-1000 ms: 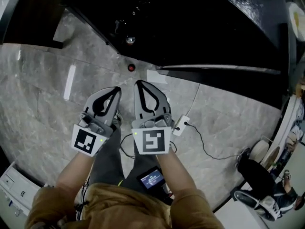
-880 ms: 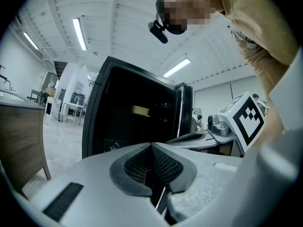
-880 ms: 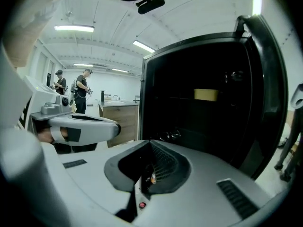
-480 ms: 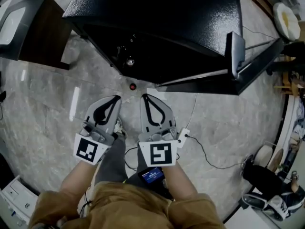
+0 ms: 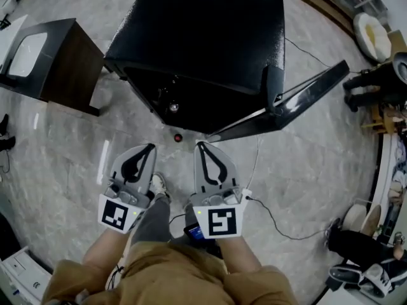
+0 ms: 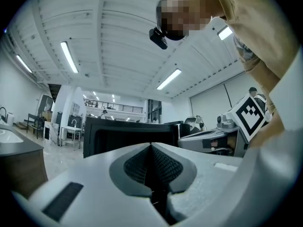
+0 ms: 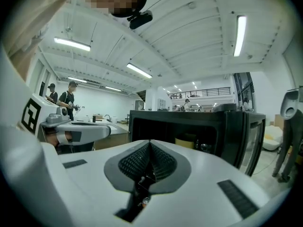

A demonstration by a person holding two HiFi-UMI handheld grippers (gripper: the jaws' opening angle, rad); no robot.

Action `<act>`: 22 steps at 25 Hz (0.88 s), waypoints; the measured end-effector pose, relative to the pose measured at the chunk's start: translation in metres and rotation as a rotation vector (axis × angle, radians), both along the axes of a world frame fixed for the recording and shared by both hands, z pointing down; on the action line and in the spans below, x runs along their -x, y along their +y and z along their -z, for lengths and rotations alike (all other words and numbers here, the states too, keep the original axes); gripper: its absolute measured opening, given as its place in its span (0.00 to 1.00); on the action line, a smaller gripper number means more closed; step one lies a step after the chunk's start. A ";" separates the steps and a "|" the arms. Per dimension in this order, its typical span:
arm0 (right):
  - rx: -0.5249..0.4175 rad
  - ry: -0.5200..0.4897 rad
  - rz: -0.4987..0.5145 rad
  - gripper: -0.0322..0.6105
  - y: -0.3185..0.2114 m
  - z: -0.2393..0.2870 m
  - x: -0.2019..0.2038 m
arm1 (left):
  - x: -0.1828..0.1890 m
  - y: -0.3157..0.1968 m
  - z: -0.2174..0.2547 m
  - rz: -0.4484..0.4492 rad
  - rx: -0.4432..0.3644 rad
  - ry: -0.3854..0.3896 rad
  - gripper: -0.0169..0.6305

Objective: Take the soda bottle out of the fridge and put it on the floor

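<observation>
The pale grey marble floor (image 5: 305,164), veined and glossy, filled most of the head view. On it stood a squat black fridge (image 5: 203,37) with a pebbled top, its door (image 5: 299,100) swung wide to the right and its dark inside open toward the person. To the left of the fridge was a dark brown cabinet (image 5: 63,75) with a white inset top. The left gripper (image 5: 150,147) and right gripper (image 5: 201,145) were held side by side in front of the opening, well apart from it. Each was grey plastic with mesh-textured pads. Both claws were pressed together with nothing between them. Each marker cube (image 5: 219,222) bore a black-and-white square pattern; no writing could be read. A thin cable (image 5: 273,218) trailed over the floor to the right from a small white box. The soda bottle (image 5: 178,137) showed only as a small red round top on the floor, just before the fridge opening and ahead of the gripper tips. Nothing lay between them.
</observation>
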State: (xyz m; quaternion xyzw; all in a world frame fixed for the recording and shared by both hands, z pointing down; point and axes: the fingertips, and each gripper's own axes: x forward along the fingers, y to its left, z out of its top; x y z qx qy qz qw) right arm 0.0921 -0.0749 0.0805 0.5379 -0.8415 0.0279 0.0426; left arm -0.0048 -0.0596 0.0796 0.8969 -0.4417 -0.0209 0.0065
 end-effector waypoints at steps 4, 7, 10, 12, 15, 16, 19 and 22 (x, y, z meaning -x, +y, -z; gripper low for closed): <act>-0.034 -0.033 0.006 0.05 0.009 0.036 -0.008 | 0.007 0.008 0.034 0.018 -0.051 0.002 0.03; -0.057 -0.044 -0.008 0.05 0.014 0.059 -0.019 | 0.015 0.013 0.057 0.041 -0.072 0.015 0.03; -0.076 -0.045 -0.052 0.05 0.017 0.082 -0.038 | 0.022 0.021 0.075 0.051 -0.097 0.008 0.03; -0.084 -0.054 -0.099 0.05 0.019 0.095 -0.057 | 0.025 0.026 0.089 0.057 -0.108 0.007 0.03; -0.107 -0.061 -0.161 0.05 0.025 0.116 -0.083 | 0.029 0.030 0.108 0.069 -0.126 0.009 0.03; -0.119 -0.058 -0.171 0.05 0.027 0.123 -0.089 | 0.030 0.032 0.114 0.070 -0.134 0.007 0.03; -0.148 -0.009 -0.168 0.05 0.034 0.139 -0.101 | 0.030 0.038 0.135 0.066 -0.161 0.001 0.03; -0.189 0.013 -0.164 0.05 0.041 0.158 -0.108 | 0.031 0.045 0.153 0.068 -0.176 0.007 0.03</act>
